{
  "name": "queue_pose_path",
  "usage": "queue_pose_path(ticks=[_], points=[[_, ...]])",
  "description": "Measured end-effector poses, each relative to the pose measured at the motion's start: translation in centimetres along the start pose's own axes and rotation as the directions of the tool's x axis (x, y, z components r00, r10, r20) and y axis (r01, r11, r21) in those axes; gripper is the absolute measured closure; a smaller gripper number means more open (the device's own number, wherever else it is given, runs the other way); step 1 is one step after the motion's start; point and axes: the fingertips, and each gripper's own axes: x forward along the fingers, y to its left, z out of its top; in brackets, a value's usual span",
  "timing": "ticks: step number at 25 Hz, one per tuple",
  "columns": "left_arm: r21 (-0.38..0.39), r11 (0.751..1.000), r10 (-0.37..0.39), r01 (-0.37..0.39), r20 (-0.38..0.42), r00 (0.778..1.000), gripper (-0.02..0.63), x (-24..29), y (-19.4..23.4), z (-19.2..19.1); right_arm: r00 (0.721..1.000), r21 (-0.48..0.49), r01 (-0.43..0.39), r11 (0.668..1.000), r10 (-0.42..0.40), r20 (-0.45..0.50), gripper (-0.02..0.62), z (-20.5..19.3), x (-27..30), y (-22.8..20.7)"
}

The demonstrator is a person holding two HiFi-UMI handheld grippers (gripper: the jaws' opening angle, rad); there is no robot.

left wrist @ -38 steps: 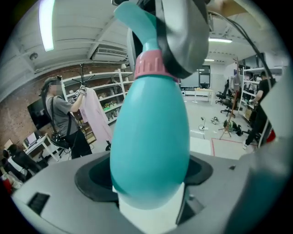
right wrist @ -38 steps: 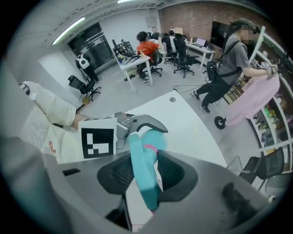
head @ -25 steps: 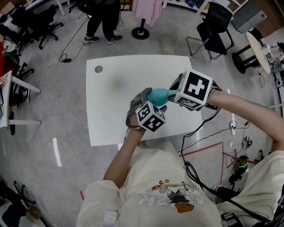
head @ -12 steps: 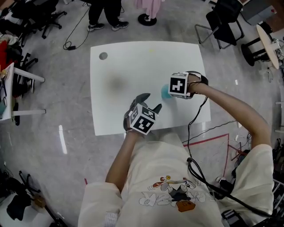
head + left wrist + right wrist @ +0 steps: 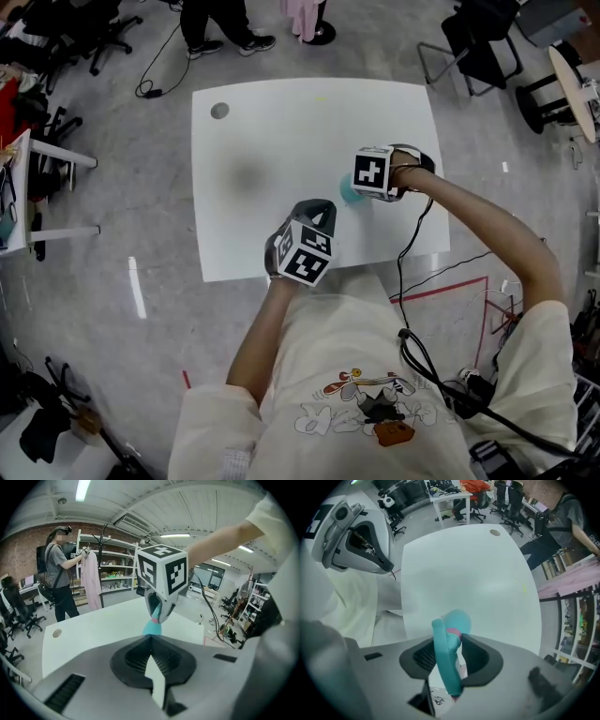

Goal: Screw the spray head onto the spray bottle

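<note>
Spray head (image 5: 446, 665) clamped in right hand-held gripper (image 5: 452, 646); left hand-held gripper (image 5: 151, 644) clenched empty nearby.

Spray bottle (image 5: 348, 193) stands on the counter (image 5: 281, 141), in its near right part. Right hand-held gripper (image 5: 451, 656) sits directly above the bottle, with the spray head (image 5: 443, 667) between its jaws. Left hand-held gripper (image 5: 321, 210) is near the bottle's left, over the counter's near edge, apart from the bottle. A round disc (image 5: 219, 111) lies at the far left corner. A person (image 5: 214, 23) stands on the floor beyond the far edge.
</note>
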Motion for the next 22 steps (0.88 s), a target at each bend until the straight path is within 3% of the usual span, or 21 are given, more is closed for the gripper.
queue_pose_path(ticks=[5,11,15,17,19,20,22], points=[[0.015,1.000,-0.012,0.012,-0.013,1.000,0.600,0.5,-0.8,0.1,0.999,0.032,0.017,0.999,-0.018,0.039,0.460,0.1,-0.4,-0.2],[0.009,1.000,-0.022,0.022,-0.010,1.000,0.599,0.2,-1.2,0.5,0.996,0.066,-0.007,0.998,0.001,0.084,0.403,-0.4,-2.8,0.5],[-0.003,1.000,-0.006,0.006,-0.025,1.000,0.600,-0.4,-1.7,0.8,0.978,0.069,0.022,0.997,-0.036,0.204,0.405,-2.2,-8.3,2.0],[-0.003,1.000,0.007,-0.007,-0.025,1.000,0.598,-0.8,-1.8,1.0,0.945,0.071,0.020,0.997,-0.042,0.324,0.405,-2.6,-11.2,3.6],[-0.003,1.000,0.024,-0.025,-0.019,1.000,0.600,-1.3,-1.9,1.5,0.888,0.084,0.066,0.994,-0.097,0.449,0.408,-3.1,-13.7,4.3],[-0.005,0.999,0.036,-0.036,-0.016,0.999,0.600,-1.6,-1.9,1.7,0.848,0.109,0.105,0.988,-0.146,0.509,0.420,-3.3,-14.9,4.4],[-0.018,0.998,0.067,-0.068,-0.008,0.998,0.600,-2.5,-1.6,2.1,0.749,0.200,0.190,0.961,-0.273,0.604,0.540,-3.7,-16.7,4.4]])
